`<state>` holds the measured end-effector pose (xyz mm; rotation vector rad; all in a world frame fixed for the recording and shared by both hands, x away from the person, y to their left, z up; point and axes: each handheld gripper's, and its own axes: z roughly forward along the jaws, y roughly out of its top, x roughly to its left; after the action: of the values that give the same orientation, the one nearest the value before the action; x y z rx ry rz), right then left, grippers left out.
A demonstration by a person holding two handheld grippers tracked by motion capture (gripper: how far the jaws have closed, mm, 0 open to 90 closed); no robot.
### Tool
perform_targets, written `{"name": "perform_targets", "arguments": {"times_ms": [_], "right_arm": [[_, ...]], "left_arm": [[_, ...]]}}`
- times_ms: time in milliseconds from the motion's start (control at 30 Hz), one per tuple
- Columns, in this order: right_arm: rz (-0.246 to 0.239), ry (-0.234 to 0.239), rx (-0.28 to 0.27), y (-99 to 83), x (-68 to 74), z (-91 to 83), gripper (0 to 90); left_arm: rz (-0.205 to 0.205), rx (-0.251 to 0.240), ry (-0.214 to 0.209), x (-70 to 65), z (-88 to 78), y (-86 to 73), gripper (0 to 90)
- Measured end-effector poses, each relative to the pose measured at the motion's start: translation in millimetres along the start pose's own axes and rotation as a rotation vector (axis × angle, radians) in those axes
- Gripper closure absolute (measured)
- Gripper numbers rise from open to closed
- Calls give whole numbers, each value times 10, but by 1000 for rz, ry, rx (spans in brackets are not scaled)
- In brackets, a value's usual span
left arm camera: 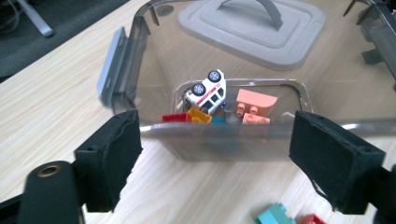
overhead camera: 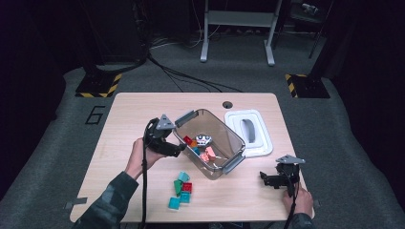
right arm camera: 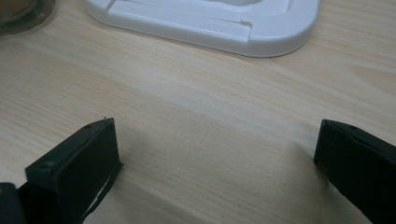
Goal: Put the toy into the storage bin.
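Note:
A clear plastic bin (overhead camera: 184,143) with grey latches stands slanted at the table's middle. Inside lie a white toy car (overhead camera: 203,140), salmon bricks (overhead camera: 207,154) and red, orange and blue bricks. My left gripper (overhead camera: 176,150) is at the bin's left wall, open, nothing between its pads. In the left gripper view the bin's near wall (left arm camera: 224,133) crosses between the pads (left arm camera: 112,158), with the toy car (left arm camera: 208,92) and salmon bricks (left arm camera: 254,105) behind it. My right gripper (overhead camera: 267,180) rests open at the front right, over bare wood (right arm camera: 215,158).
The bin's white lid (overhead camera: 260,143) with a grey handle lies flat right of the bin, also seen as the lid (right arm camera: 210,21) ahead of the right gripper. Several loose teal, red and green bricks (overhead camera: 183,187) lie on the table in front of the bin.

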<state>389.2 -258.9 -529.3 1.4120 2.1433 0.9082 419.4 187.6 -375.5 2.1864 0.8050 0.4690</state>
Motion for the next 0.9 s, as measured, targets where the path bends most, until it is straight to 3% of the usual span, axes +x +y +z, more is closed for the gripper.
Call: {"name": "perform_targets", "arguments": {"times_ms": [200, 433, 533, 667, 700, 800, 900], "right_arm": [[1, 0, 0, 0, 1, 0, 0], [0, 0, 0, 0, 0, 0, 0], [0, 0, 1, 1, 0, 0, 0], [0, 0, 1, 1, 0, 0, 0], [0, 0, 0, 0, 0, 0, 0], [0, 0, 1, 1, 0, 0, 0], [0, 0, 1, 1, 0, 0, 0]], "left_arm": [[-18, -26, 31, -61, -116, -269, 147], [-71, 4, 27, -134, -52, -590, 144], [-77, 34, 27, -197, 13, -707, 147], [-97, 77, -9, -328, 132, -869, 146], [-85, 94, -3, -390, 174, -921, 147], [-96, 105, -20, -464, 223, -977, 144], [-82, 152, -6, -550, 304, -1036, 144]]}}
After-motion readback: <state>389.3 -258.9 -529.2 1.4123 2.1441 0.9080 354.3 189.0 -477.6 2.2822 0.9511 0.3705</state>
